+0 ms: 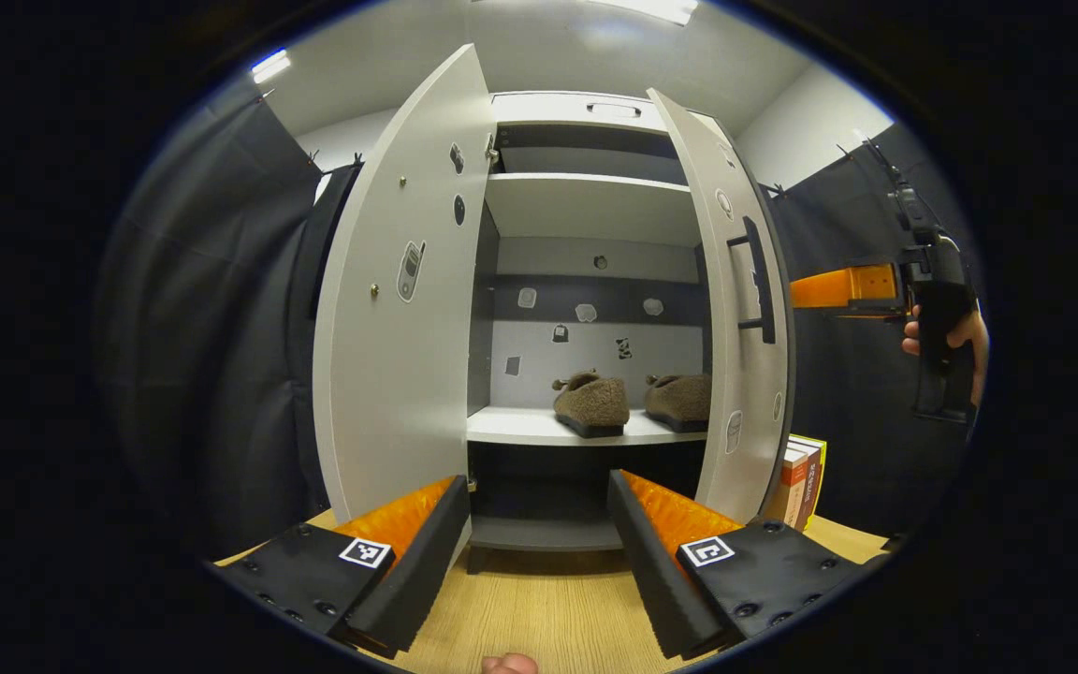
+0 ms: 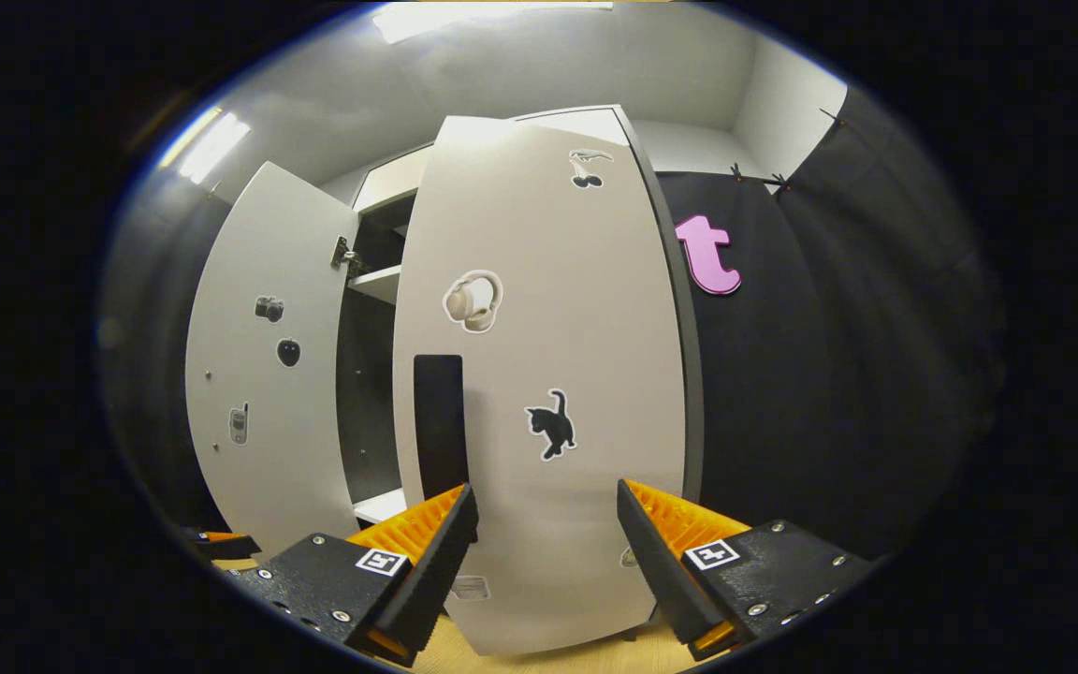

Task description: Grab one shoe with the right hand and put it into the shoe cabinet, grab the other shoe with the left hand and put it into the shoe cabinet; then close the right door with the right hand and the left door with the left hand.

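Two brown fuzzy shoes (image 1: 592,403) (image 1: 679,400) rest side by side on the white middle shelf (image 1: 516,428) of the cabinet, whose two doors stand open. My left gripper (image 1: 539,548) is open in front of the cabinet, nothing between its fingers. The left door (image 1: 403,300) swings out at left, the right door (image 1: 740,309) at right with its black handle (image 1: 756,281). In the right gripper view, my right gripper (image 2: 546,552) is open, close to the outer face of the right door (image 2: 548,374), beside its black handle (image 2: 439,421). From the left gripper view the right gripper (image 1: 852,285) shows beyond that door, held by a hand (image 1: 955,332).
The cabinet stands on a wooden table (image 1: 539,608). A few books (image 1: 801,487) stand upright to the right of the cabinet, behind the right door. Black cloth walls close in on both sides. The left door (image 2: 263,374) shows farther off in the right gripper view.
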The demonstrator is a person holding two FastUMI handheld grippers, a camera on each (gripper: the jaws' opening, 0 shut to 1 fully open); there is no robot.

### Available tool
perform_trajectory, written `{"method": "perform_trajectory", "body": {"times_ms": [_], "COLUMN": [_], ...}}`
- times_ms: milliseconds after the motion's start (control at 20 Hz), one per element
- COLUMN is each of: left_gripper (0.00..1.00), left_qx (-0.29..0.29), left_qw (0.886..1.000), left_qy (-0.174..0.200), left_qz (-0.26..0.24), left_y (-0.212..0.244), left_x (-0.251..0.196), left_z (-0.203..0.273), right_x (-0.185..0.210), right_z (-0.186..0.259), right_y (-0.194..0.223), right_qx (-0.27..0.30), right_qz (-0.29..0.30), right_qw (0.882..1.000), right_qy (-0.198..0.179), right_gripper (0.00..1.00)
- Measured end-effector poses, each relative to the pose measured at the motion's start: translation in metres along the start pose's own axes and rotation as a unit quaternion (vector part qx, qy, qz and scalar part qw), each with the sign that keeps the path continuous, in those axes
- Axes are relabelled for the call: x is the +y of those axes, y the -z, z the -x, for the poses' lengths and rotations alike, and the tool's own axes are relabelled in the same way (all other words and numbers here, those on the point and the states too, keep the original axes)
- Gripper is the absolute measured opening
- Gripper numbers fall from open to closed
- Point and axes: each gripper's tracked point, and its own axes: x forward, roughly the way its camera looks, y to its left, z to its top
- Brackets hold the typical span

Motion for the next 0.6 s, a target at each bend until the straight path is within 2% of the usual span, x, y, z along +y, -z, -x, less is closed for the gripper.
{"method": "perform_trajectory", "body": {"times_ms": [100, 150, 550, 600], "left_gripper": [0.99, 0.97, 0.97, 0.99], "left_qx": [0.000, 0.000, 0.000, -0.001], "left_qw": [1.000, 1.000, 1.000, 1.000], "left_qy": [0.000, 0.000, -0.003, -0.005], "left_qz": [0.002, 0.004, 0.008, 0.007], "left_y": [0.000, 0.000, 0.000, 0.000], "left_x": [0.000, 0.001, 0.003, 0.004], "left_z": [-0.001, -0.002, -0.004, -0.005], "right_x": [0.004, 0.004, 0.012, 0.013], "right_z": [-0.007, -0.011, -0.041, -0.040], "right_y": [0.003, 0.004, 0.019, 0.019], "right_qx": [0.001, -0.001, 0.009, 0.013], "right_qz": [0.003, 0.006, 0.023, 0.022], "right_qw": [1.000, 1.000, 1.000, 1.000], "right_qy": [-0.002, -0.001, 0.018, 0.017], "right_gripper": [0.92, 0.92, 0.92, 0.92]}}
